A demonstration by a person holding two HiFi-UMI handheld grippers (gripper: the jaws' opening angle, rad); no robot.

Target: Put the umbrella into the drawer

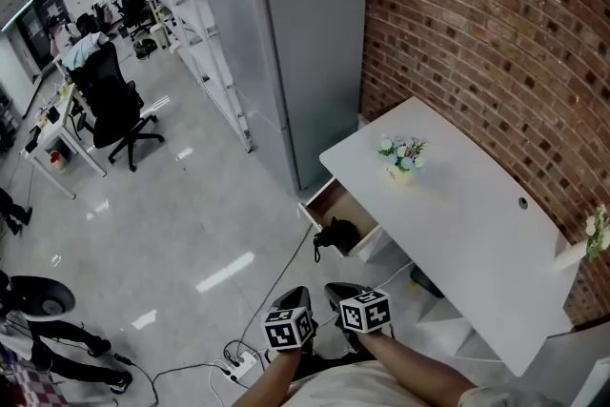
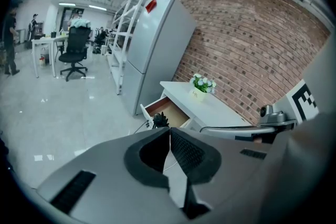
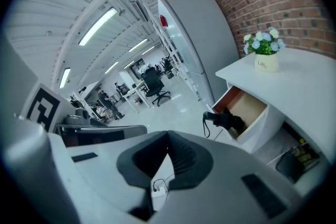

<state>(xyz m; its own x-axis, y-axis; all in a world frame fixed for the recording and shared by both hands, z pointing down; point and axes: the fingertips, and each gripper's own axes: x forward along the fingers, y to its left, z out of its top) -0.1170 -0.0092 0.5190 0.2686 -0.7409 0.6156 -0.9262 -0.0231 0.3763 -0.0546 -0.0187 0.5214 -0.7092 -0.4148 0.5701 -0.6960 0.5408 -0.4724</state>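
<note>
Grey, side by side and low in the head view, both tongs are empty. The left gripper (image 2: pixel 169 132) has its jaws pressed together with nothing between them, and the right gripper (image 3: pixel 168 137) is closed in the same way (each carries its marker cube on top). On the pale glossy floor (image 1: pixel 191 234) just ahead of them lies a white power strip (image 1: pixel 240 362) with cables trailing from it.

Farther on, the drawer (image 1: pixel 335 200) stands pulled out from under the front edge of the white desk (image 1: pixel 477 234), near the corner that lies beside the refrigerator. Its inside is bare wood. The black folded umbrella (image 1: pixel 335 235) rests at the front of that drawer, its handle end and thin wrist strap (image 3: pixel 206 126) poking out over the drawer's front panel.

On the desk top, near the same corner, stands a small white pot of flowers (image 1: pixel 401 157). A round cable hole (image 1: pixel 522 203) shows near the back edge, and a second plant (image 1: pixel 599 234) stands at the far right end.

Behind the desk runs a red brick wall (image 1: pixel 477 33). The tall grey refrigerator (image 1: pixel 295 43) stands against it, white shelving (image 1: pixel 191 5) is next to that, and a black office chair (image 1: pixel 119 110) sits well apart across the room.
</note>
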